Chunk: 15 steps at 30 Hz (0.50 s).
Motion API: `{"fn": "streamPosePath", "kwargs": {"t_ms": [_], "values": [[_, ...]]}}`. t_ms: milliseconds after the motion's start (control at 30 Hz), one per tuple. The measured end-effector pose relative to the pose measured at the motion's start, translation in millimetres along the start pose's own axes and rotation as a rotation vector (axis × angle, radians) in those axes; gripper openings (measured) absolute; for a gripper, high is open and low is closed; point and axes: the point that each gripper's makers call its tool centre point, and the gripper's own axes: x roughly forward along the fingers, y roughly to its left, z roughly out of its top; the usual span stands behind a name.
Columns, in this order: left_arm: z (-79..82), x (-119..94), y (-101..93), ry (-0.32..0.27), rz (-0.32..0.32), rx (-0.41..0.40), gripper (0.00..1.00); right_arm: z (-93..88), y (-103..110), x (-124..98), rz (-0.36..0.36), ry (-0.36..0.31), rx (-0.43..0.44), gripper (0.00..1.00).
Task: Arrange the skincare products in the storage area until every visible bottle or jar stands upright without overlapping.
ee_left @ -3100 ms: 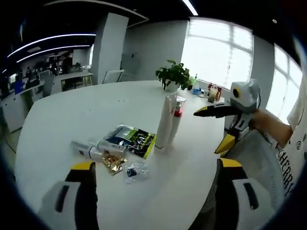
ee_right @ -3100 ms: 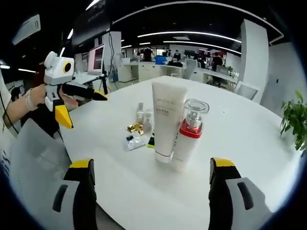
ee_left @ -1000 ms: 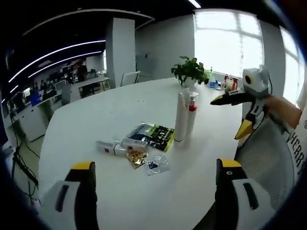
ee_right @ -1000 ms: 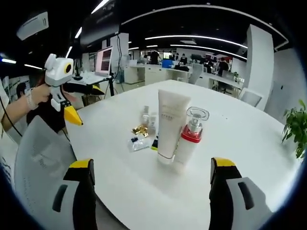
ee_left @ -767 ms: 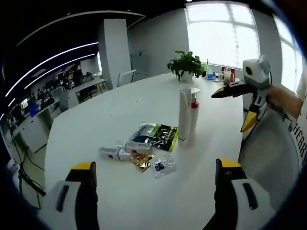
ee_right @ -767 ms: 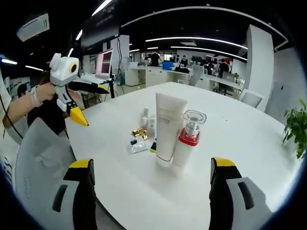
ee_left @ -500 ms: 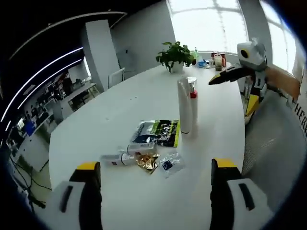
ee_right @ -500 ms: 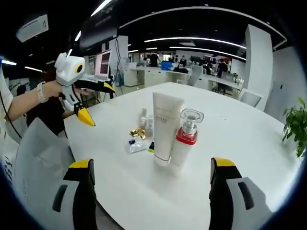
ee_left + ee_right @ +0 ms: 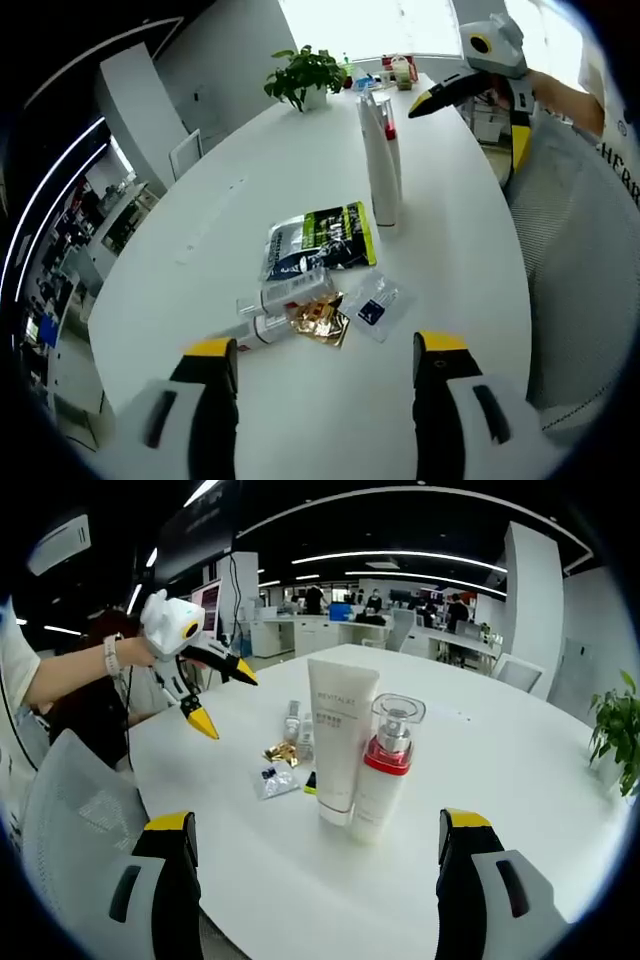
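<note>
Over on the left of the left gripper view, two small bottles (image 9: 282, 305) lie on their sides on the white bench (image 9: 200, 230), touching a gold foil sachet (image 9: 320, 320). The left gripper (image 9: 325, 420) hovers above them, fingers wide apart and empty. I'd come down on the nearer bottle across its body, grip near the middle, and tip it upright well clear of the sachets so nothing overlaps.

Further right: one clear sachet (image 9: 373, 305), one green and black pouch (image 9: 320, 240), then one white tube (image 9: 340, 750) and one red-collared pump bottle (image 9: 385, 770) already standing, just beside each other. The right gripper (image 9: 320, 880) is also spread open, holding nothing.
</note>
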Motion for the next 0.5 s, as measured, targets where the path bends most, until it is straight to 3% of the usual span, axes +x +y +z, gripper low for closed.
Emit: {"fn": "streamPosePath", "kwargs": {"t_ms": [33, 133, 267, 500], "values": [[9.0, -2, -10.6, 0.011, 0.003, 0.021, 0.6, -0.2, 0, 0, 0.001, 0.002, 0.001, 1.0], [4.0, -1, 1.3, 0.073, 0.029, 0.128, 0.54, -1.9, 0, 2, 0.002, 0.012, 0.002, 1.0], [8.1, 5, -1.3, 0.079, 0.0, 0.15, 0.47, -4.4, -1, 3, 0.004, 0.023, 0.006, 1.0], [3.7, 16, 23.7, 0.127, -0.023, 0.237, 0.32, -7.3, -2, 4, 0.006, 0.033, 0.011, 1.0]]}}
